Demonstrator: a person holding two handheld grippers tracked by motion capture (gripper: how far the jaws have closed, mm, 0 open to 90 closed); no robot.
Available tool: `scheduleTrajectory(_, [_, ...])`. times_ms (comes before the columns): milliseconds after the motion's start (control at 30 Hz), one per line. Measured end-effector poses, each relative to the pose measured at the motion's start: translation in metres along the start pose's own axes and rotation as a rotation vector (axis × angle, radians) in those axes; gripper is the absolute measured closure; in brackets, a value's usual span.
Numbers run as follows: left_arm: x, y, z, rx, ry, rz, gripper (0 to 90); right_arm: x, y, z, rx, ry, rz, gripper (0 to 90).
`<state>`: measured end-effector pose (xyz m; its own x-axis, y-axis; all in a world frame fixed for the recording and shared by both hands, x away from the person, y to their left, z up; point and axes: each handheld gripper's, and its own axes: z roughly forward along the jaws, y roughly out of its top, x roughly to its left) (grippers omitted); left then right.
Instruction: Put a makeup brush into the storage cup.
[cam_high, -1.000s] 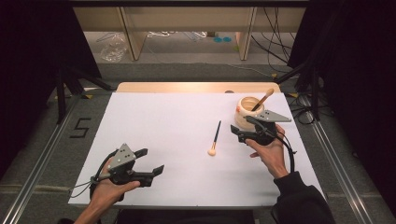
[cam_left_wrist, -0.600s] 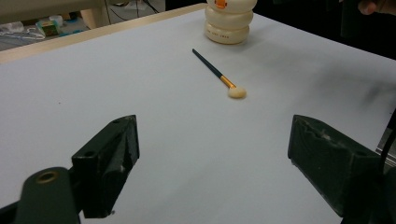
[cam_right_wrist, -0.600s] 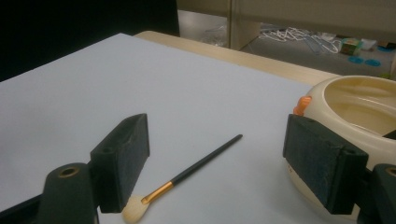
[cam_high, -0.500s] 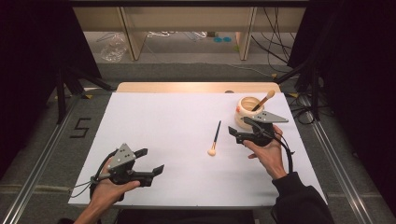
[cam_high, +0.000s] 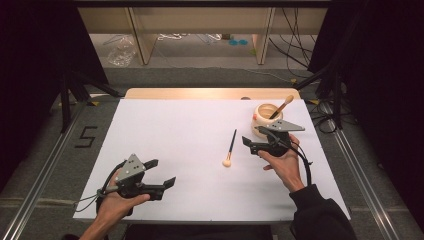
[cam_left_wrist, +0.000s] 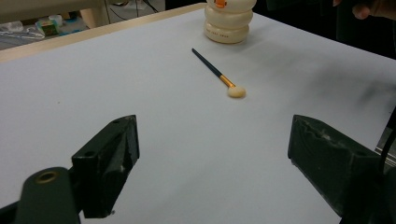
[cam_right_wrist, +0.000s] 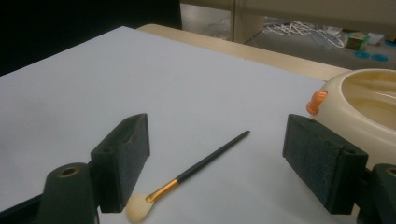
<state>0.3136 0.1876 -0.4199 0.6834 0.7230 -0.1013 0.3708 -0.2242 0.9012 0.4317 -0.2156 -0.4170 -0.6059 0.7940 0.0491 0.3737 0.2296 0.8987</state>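
Just left of the right tool (cam_high: 254, 141) lies the brush (cam_high: 230, 149)

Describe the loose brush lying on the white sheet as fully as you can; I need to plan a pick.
The brush is slim, with a dark, thin handle, an orange-gold collar and a rounded cream tuft. It lies flat on the white sheet, alone and untouched, tuft toward the person and handle tip pointing away toward the cream pot. It rests just left of the right gripper, whose jaws stand open and empty; in the right gripper view it lies ahead, between them.
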Motion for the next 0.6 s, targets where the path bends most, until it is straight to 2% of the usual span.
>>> scheduleTrajectory(33, [0.0, 0.0, 0.0, 0.0, 0.0, -0.001, 16.7, 0.001, 0.0, 0.001, 0.009, 0.01, 0.015, 24.1])
scheduleTrajectory(67, [0.0, 0.0, 0.0, 0.002, 0.0, 0.0, 16.7, 0.0, 0.0, 0.004, -0.007, 0.004, 0.004, 24.1])
scheduleTrajectory(233, [0.0, 0.0, 0.002, 0.007, -0.002, 0.005, 16.7, -0.004, -0.003, 0.016, 0.037, 0.004, 0.01, 24.2])
scheduleTrajectory(300, [0.0, 0.0, 0.002, 0.006, -0.003, 0.004, 16.7, -0.004, -0.003, 0.018, 0.035, -0.002, 0.009, 24.5])
scheduleTrajectory(367, [0.0, 0.001, 0.003, 0.008, -0.007, 0.01, 16.7, -0.004, -0.003, 0.024, 0.064, 0.004, 0.027, 24.8])
scheduleTrajectory(400, [0.0, 0.001, 0.003, 0.008, -0.009, 0.017, 16.7, -0.006, -0.003, 0.029, 0.08, -0.003, 0.013, 25.3])
scheduleTrajectory(533, [-0.001, 0.001, 0.004, 0.01, -0.008, 0.008, 16.7, -0.005, -0.002, 0.038, 0.093, -0.002, 0.008, 25.3])
scheduleTrajectory(600, [-0.001, 0.0, 0.003, 0.01, -0.008, 0.01, 16.7, -0.004, -0.002, 0.043, 0.127, -0.001, 0.002, 25.5])
